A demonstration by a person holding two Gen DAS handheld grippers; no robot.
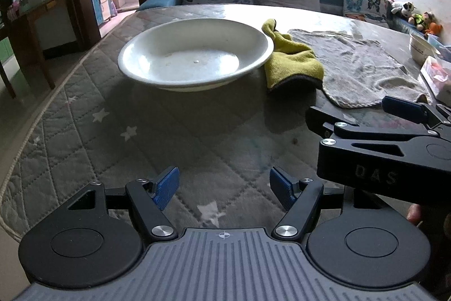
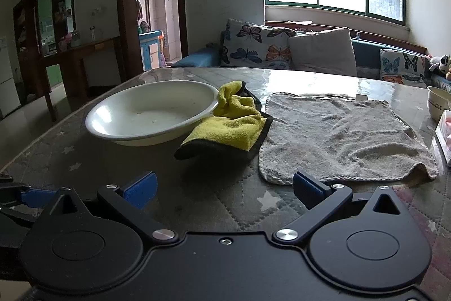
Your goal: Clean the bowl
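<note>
Plainly, the white bowl (image 1: pixel 194 55) sits on the far left of the quilted table (image 1: pixel 197 137), with the yellow cloth (image 2: pixel 231 123) touching its right rim. Both the left gripper (image 1: pixel 224 188) and right gripper (image 2: pixel 224 188) have jaws spread and empty. Pushing one-sided could slide or tip the bowl. Residue inside is faint; the cup (image 2: pixel 438 100) at the far right is cut off.

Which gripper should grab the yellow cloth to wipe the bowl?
Probably the right gripper: open, with the yellow cloth straight ahead. The left gripper faces the bowl.
</note>
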